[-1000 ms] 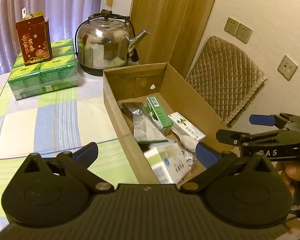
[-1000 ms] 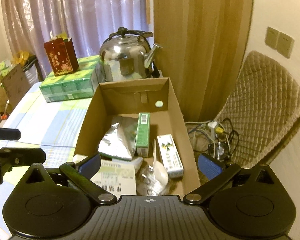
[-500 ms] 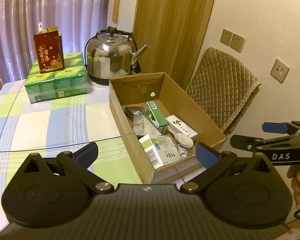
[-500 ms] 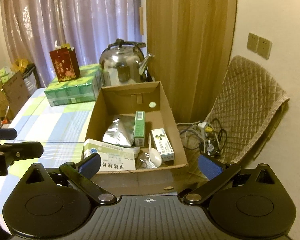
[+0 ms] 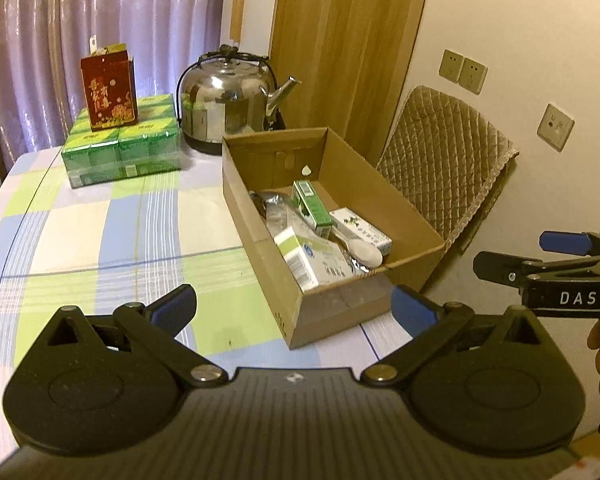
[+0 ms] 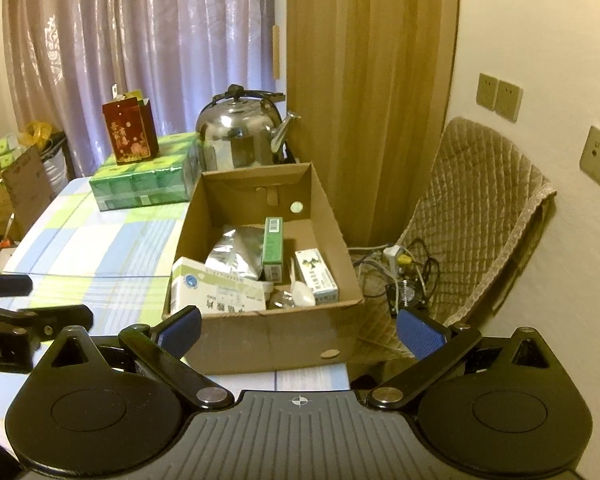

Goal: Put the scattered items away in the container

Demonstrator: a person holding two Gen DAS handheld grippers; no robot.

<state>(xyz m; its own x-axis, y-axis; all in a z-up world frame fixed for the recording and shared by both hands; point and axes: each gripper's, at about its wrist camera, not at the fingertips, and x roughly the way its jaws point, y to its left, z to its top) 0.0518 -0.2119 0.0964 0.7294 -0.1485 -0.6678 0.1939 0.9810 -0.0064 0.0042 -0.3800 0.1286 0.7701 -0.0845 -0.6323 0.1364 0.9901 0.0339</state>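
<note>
The box (image 6: 260, 344), full, sits at the desk's (image 5: 100, 232) right edge, overhanging it, so either open, empty hand-held gripper (left (image 5: 292, 308), right (image 6: 298, 330)) could nudge it off.

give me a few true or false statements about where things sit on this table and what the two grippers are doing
1. The cardboard box holds the green carton and the white spoon. True.
2. The red gift bag stands inside the box. False: it stands on the green tissue packs, outside the box.
3. The left gripper and the right gripper both hold nothing, jaws apart. True.
4. The steel kettle lies on its side on the floor. False: it stands upright on the table, behind the box.
5. The silver foil pouch lies in the box. True.
</note>
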